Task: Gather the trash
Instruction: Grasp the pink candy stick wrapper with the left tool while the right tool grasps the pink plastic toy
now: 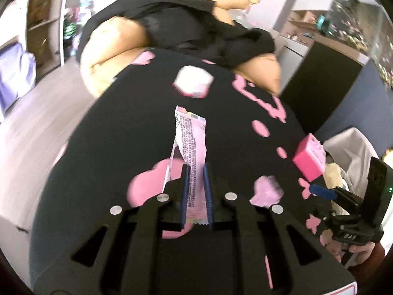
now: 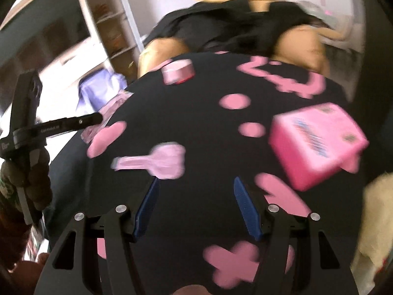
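My left gripper (image 1: 196,169) is shut on a long pink snack wrapper (image 1: 190,137) and holds it above the black table (image 1: 122,135) with pink shapes. A pink and white round lid-like piece (image 1: 192,82) lies further back; it also shows in the right wrist view (image 2: 178,71). A pink box (image 1: 310,156) stands at the right edge, large in the right wrist view (image 2: 316,142). A crumpled pale pink wrapper (image 1: 267,190) lies near my right gripper (image 1: 319,190). In its own view my right gripper (image 2: 196,182) is open and empty, just behind that pale pink wrapper (image 2: 157,162).
A bin with a pale liner (image 1: 351,152) stands right of the table. A person in black (image 1: 176,29) sits behind the table. Shelves (image 1: 44,17) and a purple bag (image 1: 14,73) are at the left. A cream object (image 2: 375,216) is at the right.
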`<state>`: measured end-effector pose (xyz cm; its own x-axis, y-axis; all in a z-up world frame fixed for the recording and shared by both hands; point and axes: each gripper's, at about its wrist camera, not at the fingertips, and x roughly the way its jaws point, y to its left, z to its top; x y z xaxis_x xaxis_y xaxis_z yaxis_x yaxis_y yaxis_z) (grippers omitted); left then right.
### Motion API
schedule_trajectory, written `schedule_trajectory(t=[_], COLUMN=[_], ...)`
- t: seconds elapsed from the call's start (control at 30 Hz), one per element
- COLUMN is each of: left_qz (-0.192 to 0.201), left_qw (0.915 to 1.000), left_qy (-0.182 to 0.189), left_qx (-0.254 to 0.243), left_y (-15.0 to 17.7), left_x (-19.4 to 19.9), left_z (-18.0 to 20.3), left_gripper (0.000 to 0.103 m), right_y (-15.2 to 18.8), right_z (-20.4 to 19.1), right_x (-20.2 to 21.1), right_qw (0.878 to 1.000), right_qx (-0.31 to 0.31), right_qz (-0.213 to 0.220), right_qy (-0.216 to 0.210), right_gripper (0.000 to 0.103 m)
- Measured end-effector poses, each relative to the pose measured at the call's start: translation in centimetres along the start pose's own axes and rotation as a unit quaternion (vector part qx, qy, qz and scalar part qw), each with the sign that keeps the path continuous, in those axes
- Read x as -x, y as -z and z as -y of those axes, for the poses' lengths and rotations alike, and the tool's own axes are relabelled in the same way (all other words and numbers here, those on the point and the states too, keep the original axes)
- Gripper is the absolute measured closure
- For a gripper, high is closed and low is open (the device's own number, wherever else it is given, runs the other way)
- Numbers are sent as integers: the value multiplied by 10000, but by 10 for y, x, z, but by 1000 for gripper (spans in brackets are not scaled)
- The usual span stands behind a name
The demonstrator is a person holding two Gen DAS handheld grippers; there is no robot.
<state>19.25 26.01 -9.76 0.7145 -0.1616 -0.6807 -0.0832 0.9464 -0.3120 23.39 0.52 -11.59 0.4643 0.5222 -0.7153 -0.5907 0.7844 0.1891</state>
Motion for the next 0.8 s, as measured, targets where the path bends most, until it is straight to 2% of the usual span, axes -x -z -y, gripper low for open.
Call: schedule_trajectory(t=[0.1, 0.17, 0.3, 0.37, 0.43, 0.53, 0.7, 0.8], left_qz=[31, 38, 42, 44, 77, 102, 79, 75], left_qw=[9999, 9999, 9998, 9998, 9998, 9999, 9998, 9997], left_qy=[-130, -130, -142, -97, -41, -20, 60, 60], left_qx=[23, 35, 95, 141, 161, 127, 180, 213], left_y=[8, 14, 23, 27, 27, 28, 28, 29], left_x=[9, 14, 15, 17, 19, 20, 19, 19], left_z=[-15, -23, -33, -37, -38, -38, -39, -40], left_gripper=[91, 91, 90, 89, 87, 84, 82, 82], right_y=[-7, -13, -25, -29, -31, -28, -8, 9], right_z=[-23, -34, -55, -68, -82, -89, -81, -73], right_x=[-22, -33, -48, -56, -63, -59, -38, -22], right_qw=[9996, 9996, 9986, 9980, 9937, 9892, 9879, 9830], right_qx=[192, 96, 16, 268, 715, 1064, 1190, 1317], right_qz=[-216, -242, -177, -184, -140, -90, -145, -83], right_qy=[43, 100, 501, 549, 857, 1004, 987, 1274], right_gripper=[44, 44, 44, 44, 44, 44, 44, 44])
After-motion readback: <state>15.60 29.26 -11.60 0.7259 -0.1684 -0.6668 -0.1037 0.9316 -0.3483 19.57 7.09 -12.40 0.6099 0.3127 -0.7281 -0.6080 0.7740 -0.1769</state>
